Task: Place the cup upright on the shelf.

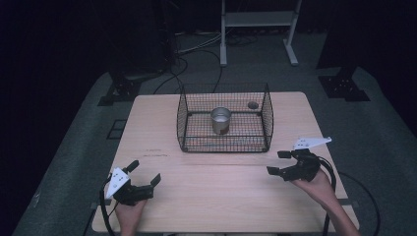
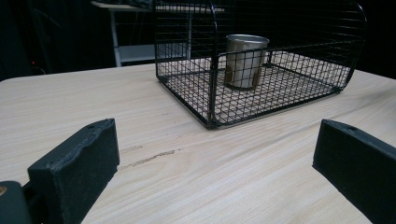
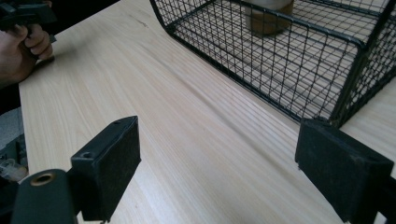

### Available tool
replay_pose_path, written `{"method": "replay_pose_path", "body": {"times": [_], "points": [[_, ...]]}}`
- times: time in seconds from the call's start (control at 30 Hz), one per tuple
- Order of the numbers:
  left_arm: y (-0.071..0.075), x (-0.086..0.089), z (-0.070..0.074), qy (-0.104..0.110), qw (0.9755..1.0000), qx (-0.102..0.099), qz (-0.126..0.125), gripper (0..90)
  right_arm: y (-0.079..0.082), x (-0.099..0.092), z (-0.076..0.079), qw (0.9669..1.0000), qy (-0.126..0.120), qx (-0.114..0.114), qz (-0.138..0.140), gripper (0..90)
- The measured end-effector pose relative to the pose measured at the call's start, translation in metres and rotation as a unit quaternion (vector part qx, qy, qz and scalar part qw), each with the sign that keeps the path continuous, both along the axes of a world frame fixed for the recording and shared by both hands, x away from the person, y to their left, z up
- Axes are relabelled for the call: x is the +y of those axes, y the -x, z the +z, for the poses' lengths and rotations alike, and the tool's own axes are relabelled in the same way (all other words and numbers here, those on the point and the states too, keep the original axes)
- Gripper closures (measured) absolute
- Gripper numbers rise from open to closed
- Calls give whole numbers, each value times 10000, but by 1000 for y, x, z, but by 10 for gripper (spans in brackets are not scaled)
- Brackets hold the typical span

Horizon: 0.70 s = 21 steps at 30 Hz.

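A black wire basket point(image 1: 224, 143) stands on the far half of the light wooden table point(image 1: 221, 187), and a metal cup point(image 1: 221, 120) stands upright inside it. The left gripper view has the same basket point(image 2: 187, 91) and cup point(image 2: 245, 60) ahead. My left gripper point(image 1: 146, 172) rests near the table's front left, jaws wide apart and nothing between them. My right gripper point(image 1: 278, 162) hovers at the front right, just off the basket's near right corner point(image 3: 348, 100), also open and holding nothing. Both point toward the basket.
A small dark round mark point(image 1: 253, 104) lies on the table behind the basket. A white frame stand point(image 1: 258, 29) and cables point(image 1: 196, 49) are on the floor beyond the table. The person's other hand point(image 3: 21, 44) shows at the far left of the right gripper view.
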<state>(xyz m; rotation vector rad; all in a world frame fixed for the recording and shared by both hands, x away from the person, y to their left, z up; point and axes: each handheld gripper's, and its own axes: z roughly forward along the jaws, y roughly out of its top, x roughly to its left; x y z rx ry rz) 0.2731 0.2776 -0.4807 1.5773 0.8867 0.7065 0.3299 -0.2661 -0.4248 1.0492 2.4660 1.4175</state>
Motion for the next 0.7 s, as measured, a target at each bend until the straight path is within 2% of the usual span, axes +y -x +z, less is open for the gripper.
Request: {"method": "replay_pose_path", "body": {"times": [0.7], "points": [[0, 0, 0, -12, 10000, 4, 31, 0, 22, -14, -28, 9996, -124, 25, -260, 133]]}}
